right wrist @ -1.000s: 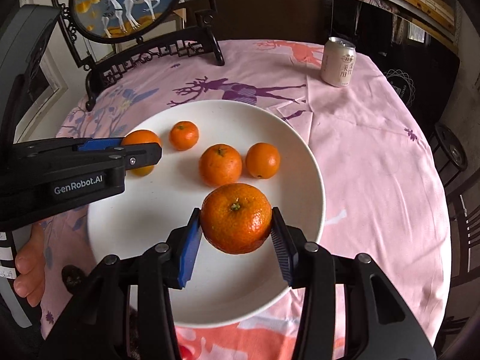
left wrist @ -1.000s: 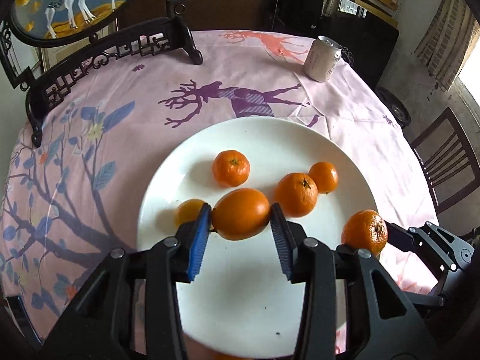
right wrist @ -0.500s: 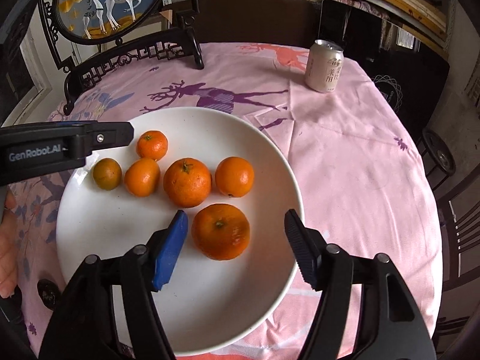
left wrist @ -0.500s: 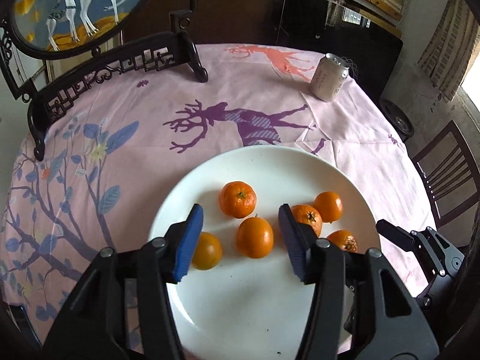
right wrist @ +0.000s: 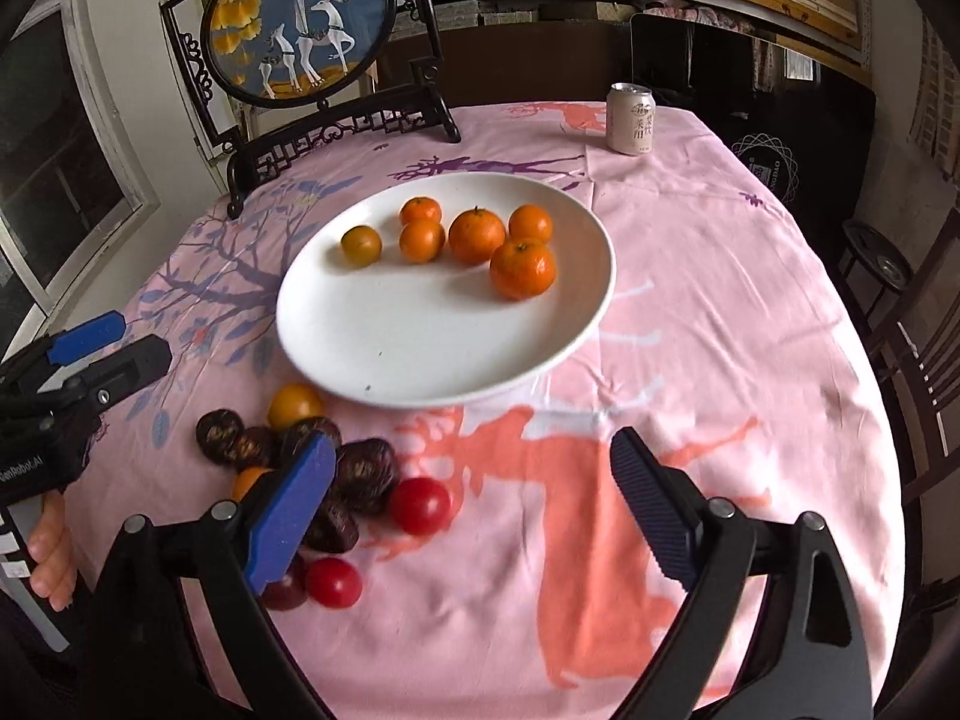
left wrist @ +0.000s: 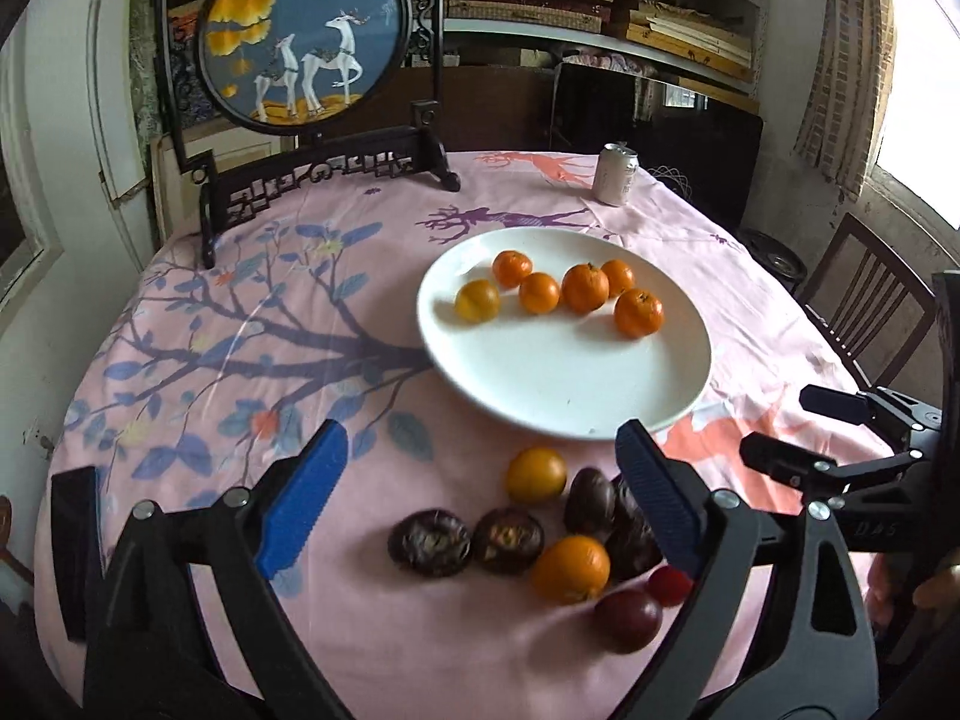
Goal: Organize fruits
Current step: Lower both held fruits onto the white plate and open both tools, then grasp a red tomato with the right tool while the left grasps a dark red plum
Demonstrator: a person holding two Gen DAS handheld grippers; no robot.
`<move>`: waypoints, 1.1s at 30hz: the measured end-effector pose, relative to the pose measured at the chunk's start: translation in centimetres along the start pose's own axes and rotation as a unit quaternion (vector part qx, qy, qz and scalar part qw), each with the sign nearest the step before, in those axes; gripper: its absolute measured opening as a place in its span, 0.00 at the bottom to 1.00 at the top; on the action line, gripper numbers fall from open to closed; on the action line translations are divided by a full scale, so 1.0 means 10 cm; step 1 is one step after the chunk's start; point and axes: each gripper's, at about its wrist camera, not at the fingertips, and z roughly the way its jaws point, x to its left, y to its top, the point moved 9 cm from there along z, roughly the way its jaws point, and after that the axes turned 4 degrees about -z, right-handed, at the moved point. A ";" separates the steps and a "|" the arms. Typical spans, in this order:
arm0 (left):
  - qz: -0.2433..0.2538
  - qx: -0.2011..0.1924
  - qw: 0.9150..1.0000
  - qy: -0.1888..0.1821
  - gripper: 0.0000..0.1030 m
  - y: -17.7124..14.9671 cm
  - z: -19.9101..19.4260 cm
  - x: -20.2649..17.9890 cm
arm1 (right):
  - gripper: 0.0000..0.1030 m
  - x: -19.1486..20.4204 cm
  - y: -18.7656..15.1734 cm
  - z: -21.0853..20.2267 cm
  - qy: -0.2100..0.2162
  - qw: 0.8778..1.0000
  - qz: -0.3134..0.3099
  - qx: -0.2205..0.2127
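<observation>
A white plate (left wrist: 576, 396) (right wrist: 420, 354) holds several oranges, among them a large one (left wrist: 639, 313) (right wrist: 522, 269) at its right. In front of the plate, loose fruit lies on the cloth: two oranges (left wrist: 536, 474) (left wrist: 570, 567), several dark wrinkled passion fruits (left wrist: 429, 542) (right wrist: 366, 468), and red tomatoes (right wrist: 420, 505) (right wrist: 333, 582). My left gripper (left wrist: 480, 498) is open and empty above this loose fruit. My right gripper (right wrist: 474, 498) is open and empty, just right of the pile and near the tomatoes.
A drink can (left wrist: 615, 174) (right wrist: 630, 118) stands at the far right of the pink tablecloth. A round deer screen on a black stand (left wrist: 306, 36) (right wrist: 300, 24) is at the back left. A wooden chair (left wrist: 864, 306) stands right of the table.
Both grippers opened, leaving their oranges on the plate, and drew back toward the near edge of the table. The loose fruit pile has come into view.
</observation>
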 end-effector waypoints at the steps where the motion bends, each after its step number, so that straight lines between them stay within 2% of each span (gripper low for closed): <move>1: -0.004 0.005 1.000 0.001 0.90 -0.08 -0.02 0.03 | 0.90 0.03 -0.05 -0.03 0.000 1.000 0.001 0.001; 8: -0.034 0.031 0.999 0.010 0.90 -0.42 -0.09 0.29 | 0.90 0.27 -0.15 -0.22 0.000 1.000 -0.024 -0.007; 11: -0.047 0.046 0.998 0.003 0.90 -0.54 -0.10 0.34 | 0.90 0.36 -0.29 -0.19 0.001 0.999 -0.037 0.010; 15: -0.037 0.065 0.997 -0.007 0.90 -0.72 -0.11 0.28 | 0.89 0.51 -0.57 -0.12 0.010 0.998 -0.063 0.026; 16: -0.033 0.069 0.997 -0.008 0.90 -0.76 -0.11 0.26 | 0.84 0.56 -0.63 -0.10 0.020 0.997 -0.068 0.027; 17: -0.031 0.073 0.997 -0.012 0.90 -0.80 -0.11 0.24 | 0.67 0.60 -0.69 -0.07 0.028 0.996 -0.071 0.036; 18: -0.030 0.076 0.997 -0.014 0.90 -0.83 -0.11 0.22 | 0.56 0.64 -0.74 -0.03 0.036 0.996 -0.072 0.046; 21: -0.026 0.080 0.996 -0.016 0.90 -0.88 -0.12 0.20 | 0.47 0.67 -0.82 0.10 0.047 0.995 -0.066 0.060; 26: -0.011 0.091 0.995 -0.026 0.90 -0.98 -0.14 0.08 | 0.42 0.70 -0.80 0.28 0.065 0.995 -0.062 0.054; 28: -0.004 0.098 0.995 -0.031 0.90 -1.02 -0.13 0.01 | 0.30 0.76 -0.78 0.32 0.089 0.993 -0.058 0.054; 30: 0.003 0.102 0.994 -0.031 0.90 -1.05 -0.12 -0.06 | 0.29 0.76 -0.76 0.33 0.086 0.993 -0.066 0.049; 33: 0.008 0.107 0.994 -0.029 0.90 -1.07 -0.10 -0.14 | 0.28 0.69 -0.77 0.26 0.094 0.994 -0.044 0.043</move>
